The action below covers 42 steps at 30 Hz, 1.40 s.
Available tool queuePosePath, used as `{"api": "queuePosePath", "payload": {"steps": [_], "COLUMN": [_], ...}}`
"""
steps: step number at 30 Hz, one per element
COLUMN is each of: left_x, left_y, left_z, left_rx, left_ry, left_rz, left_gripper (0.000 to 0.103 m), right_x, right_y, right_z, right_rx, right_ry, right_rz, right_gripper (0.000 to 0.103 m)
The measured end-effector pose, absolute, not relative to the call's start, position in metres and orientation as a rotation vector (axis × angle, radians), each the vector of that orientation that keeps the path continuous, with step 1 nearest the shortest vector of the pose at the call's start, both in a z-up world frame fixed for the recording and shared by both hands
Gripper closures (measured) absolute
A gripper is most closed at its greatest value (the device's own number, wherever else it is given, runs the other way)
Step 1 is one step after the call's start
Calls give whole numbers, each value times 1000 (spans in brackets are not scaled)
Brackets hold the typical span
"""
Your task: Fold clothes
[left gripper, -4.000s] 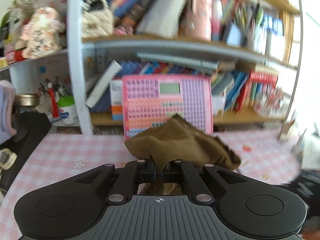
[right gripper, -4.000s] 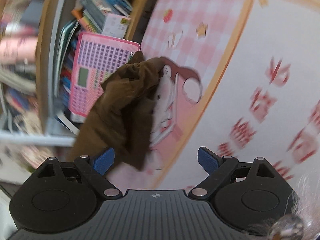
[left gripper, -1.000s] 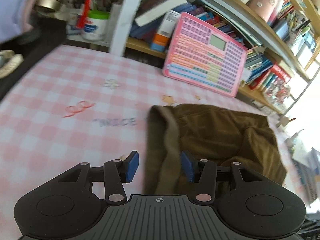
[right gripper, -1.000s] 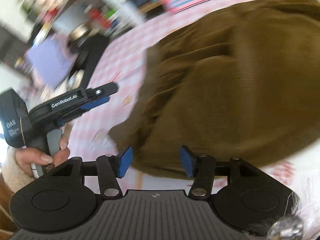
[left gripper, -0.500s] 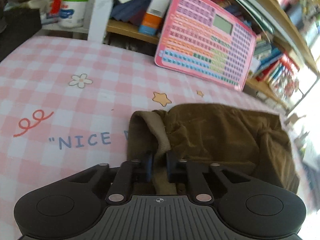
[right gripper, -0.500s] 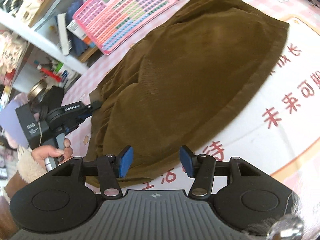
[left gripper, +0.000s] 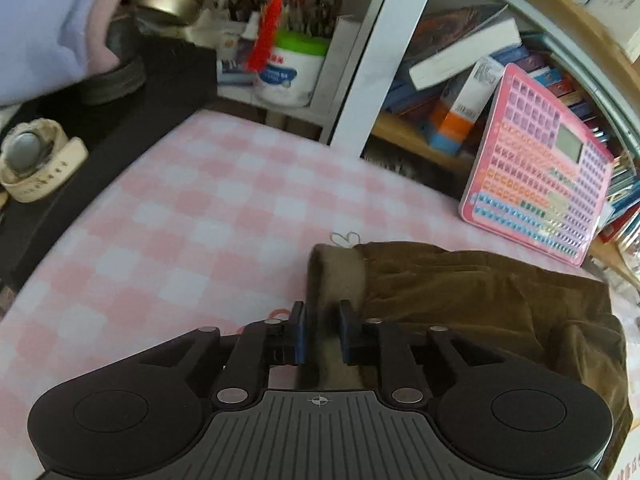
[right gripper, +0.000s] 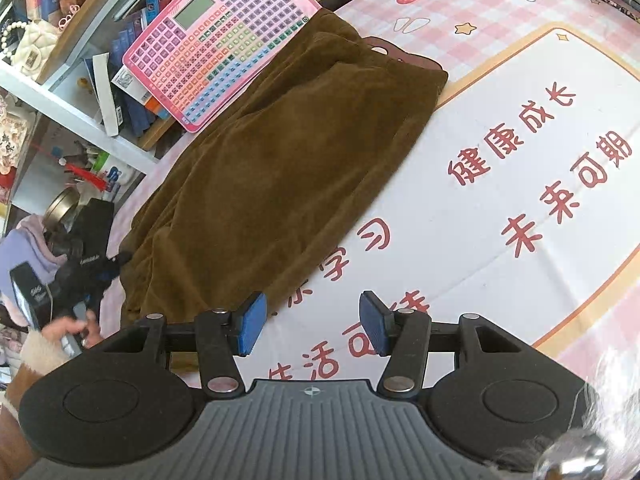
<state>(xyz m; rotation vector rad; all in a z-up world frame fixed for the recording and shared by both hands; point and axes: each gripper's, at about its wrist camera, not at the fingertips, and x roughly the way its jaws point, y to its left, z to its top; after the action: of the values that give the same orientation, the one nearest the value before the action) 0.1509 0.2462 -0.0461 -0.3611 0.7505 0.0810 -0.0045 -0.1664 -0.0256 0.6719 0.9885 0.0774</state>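
A brown corduroy garment lies spread on the pink checked tablecloth, and its right end reaches onto a white mat printed with red characters. My left gripper is at the garment's ribbed waistband end. Its jaws are opening, and the band's edge still lies between the pads. The right wrist view shows the same garment, with the left gripper at its left end held by a person's hand. My right gripper stands open over the mat beside the garment's near edge, holding nothing.
A pink toy keypad leans on the bookshelf behind the garment, also visible as the keypad in the right wrist view. A white jar of pens, a black bag and a watch sit at the left edge.
The left gripper closed on the waistband half a second ago and its jaws have now parted slightly. The garment now lies stretched out flatter. The right gripper has moved from over the cloth to its near edge.
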Motion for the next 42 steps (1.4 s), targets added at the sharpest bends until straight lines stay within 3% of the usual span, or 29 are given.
{"api": "queuePosePath", "payload": {"steps": [10, 14, 38, 42], "left_x": [86, 75, 43, 43], "left_y": [235, 224, 197, 189], "left_z": [-30, -29, -24, -24], "left_rx": [-405, -402, -406, -396], "left_ry": [681, 696, 703, 713], "left_rz": [-9, -25, 107, 120], "left_gripper": [83, 72, 72, 67], "right_x": [11, 17, 42, 45], "right_y": [-161, -160, -205, -216], "right_z": [-27, -26, -33, -33], "right_rx": [649, 625, 601, 557], "right_ry": [1004, 1003, 1003, 994], "right_rz": [93, 90, 103, 85], "right_gripper": [53, 53, 53, 53]}}
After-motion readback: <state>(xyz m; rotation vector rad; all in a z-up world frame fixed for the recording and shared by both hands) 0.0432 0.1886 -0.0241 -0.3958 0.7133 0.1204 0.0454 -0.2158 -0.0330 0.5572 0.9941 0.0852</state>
